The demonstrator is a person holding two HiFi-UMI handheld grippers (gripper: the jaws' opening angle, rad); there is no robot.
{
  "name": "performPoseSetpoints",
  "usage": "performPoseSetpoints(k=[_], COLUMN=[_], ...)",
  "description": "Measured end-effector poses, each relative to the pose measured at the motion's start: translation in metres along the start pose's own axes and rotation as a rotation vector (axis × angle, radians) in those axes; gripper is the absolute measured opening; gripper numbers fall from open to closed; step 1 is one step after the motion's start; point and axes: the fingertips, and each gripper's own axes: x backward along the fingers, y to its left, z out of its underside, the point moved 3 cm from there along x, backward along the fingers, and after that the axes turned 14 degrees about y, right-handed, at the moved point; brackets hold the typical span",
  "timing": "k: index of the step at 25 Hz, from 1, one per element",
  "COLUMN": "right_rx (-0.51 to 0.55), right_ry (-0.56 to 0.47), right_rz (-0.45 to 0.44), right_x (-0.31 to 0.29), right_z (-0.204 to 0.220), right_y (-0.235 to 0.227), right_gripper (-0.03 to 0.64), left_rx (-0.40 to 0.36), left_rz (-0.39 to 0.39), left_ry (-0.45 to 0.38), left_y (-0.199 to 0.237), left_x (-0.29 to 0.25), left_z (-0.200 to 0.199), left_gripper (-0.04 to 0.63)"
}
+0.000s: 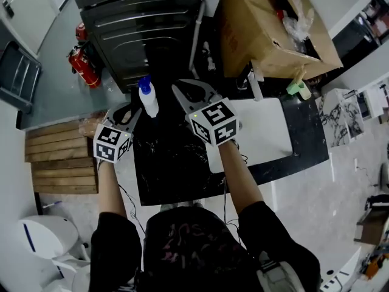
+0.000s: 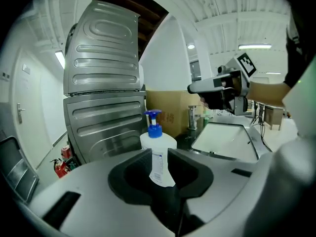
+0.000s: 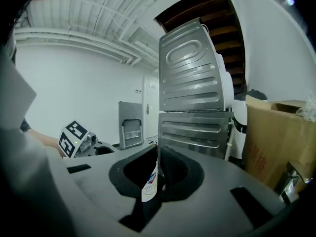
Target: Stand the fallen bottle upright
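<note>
A white bottle (image 1: 148,100) with a blue pump top stands upright between the pads of my left gripper (image 1: 140,112), which is shut on its body. In the left gripper view the bottle (image 2: 159,154) fills the gap between the jaws of the left gripper (image 2: 159,168), label facing me. My right gripper (image 1: 184,92) hovers just right of the bottle over the black counter (image 1: 176,169). In its own view the right gripper (image 3: 156,176) has its jaws almost together, with a thin white printed piece (image 3: 150,185) pinched between them; I cannot tell what it is.
A ribbed grey metal appliance (image 1: 143,23) stands behind the counter. A large open cardboard box (image 1: 261,35) sits at the back right, with a white sink basin (image 1: 267,132) and a green cup (image 1: 298,89) beside it. A red fire extinguisher (image 1: 82,62) and a wooden pallet (image 1: 61,163) lie left.
</note>
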Motion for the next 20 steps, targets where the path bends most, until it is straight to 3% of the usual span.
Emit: performPoseSetpoints(k=[8, 16, 20], right_rx=[-0.043, -0.056, -0.095], right_ry=[-0.04, -0.054, -0.077], right_rz=[0.058, 0.143, 0.169], right_x=[0.053, 0.103, 0.128], right_z=[0.011, 0.027, 0.037], right_y=[-0.002, -0.012, -0.02], right_gripper=[0.015, 0.015, 0.015], left_rx=[0.094, 0.158, 0.152], left_rz=[-0.109, -0.189, -0.242], left_ry=[-0.072, -0.127, -0.151], left_y=[-0.018, -0.036, -0.048], left_x=[0.041, 0.078, 0.101], left_z=[-0.018, -0.041, -0.054], left_gripper=[0.027, 0.018, 0.017])
